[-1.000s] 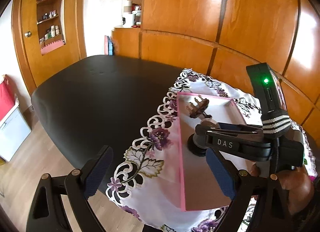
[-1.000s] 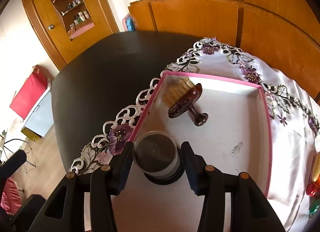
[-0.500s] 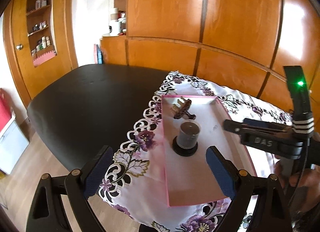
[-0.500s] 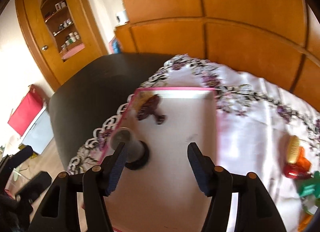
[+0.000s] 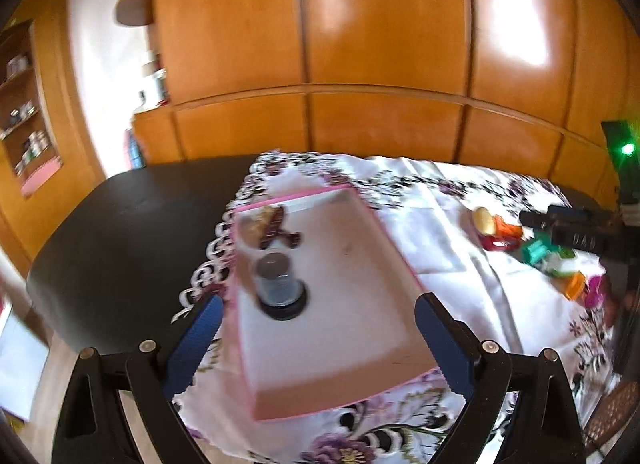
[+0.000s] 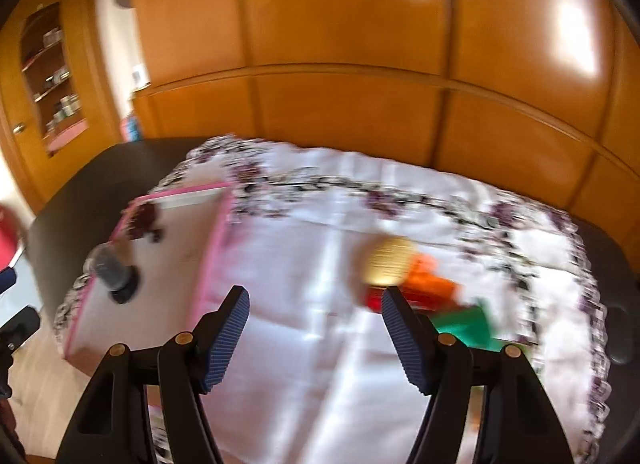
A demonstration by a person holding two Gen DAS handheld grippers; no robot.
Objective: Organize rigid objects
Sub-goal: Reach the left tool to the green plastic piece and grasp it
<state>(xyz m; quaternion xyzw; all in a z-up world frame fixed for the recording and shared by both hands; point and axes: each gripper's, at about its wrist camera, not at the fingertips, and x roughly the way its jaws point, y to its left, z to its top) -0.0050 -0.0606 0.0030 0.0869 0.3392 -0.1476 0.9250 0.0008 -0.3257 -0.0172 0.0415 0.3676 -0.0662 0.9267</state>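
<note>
Right wrist: right gripper (image 6: 314, 330) spread wide, empty, facing toy pile (image 6: 416, 284) for pickup; left gripper (image 5: 318, 334) spread too, above pink tray (image 5: 394, 260).

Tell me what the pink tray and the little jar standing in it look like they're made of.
The pink tray looks like thin cardboard or plastic: matte pale floor, flat straight pink walls. The jar seems clear plastic or glass, since its grey body looks see-through, on a glossy black base, likely a plastic lid. Motion blur leaves both uncertain.
</note>
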